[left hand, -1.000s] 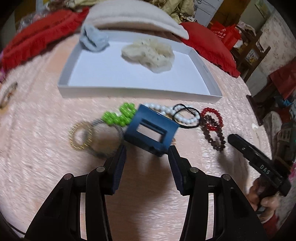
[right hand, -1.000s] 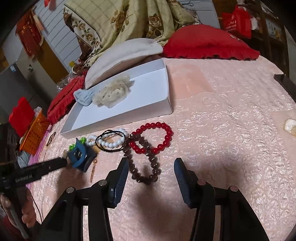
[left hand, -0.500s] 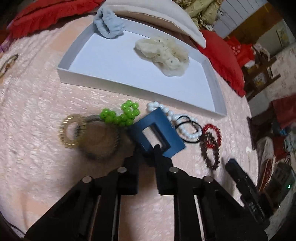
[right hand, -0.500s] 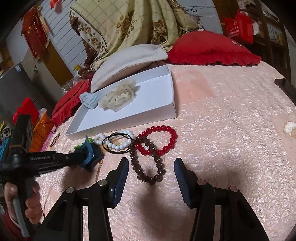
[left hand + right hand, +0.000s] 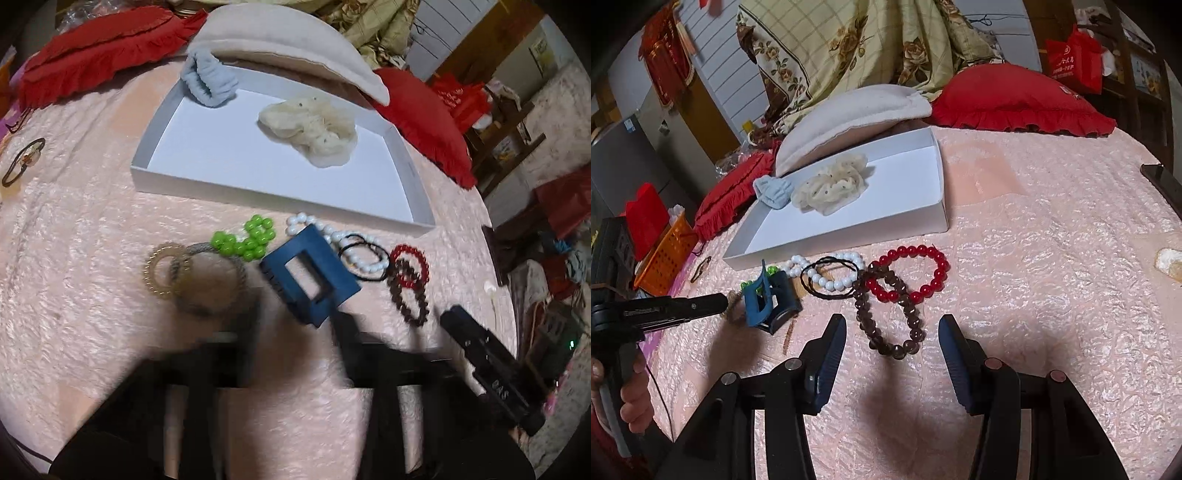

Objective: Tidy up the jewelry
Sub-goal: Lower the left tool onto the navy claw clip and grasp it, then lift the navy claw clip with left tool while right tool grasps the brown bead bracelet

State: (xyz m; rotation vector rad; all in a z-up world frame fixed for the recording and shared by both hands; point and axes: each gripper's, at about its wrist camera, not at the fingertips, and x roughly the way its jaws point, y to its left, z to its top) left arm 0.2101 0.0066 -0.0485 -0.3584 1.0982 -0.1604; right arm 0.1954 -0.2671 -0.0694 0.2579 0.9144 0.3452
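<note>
The left gripper (image 5: 295,325), its fingers spread apart though blurred, has the blue hair clip (image 5: 308,275) just ahead of its tips, the clip's near end lying between them without clear contact; the clip rests on the pink bedspread (image 5: 74,258) with its long axis running diagonally from far-left to near-right, its rectangular opening facing up. The right gripper (image 5: 892,354) is also wide open and empty, with the brown bead bracelet (image 5: 886,314) just ahead between its fingers, overlapping the red bead bracelet (image 5: 912,273). Beyond lie the white pearl bracelet (image 5: 827,273), the green beads (image 5: 247,238) and the white tray (image 5: 280,201).
</note>
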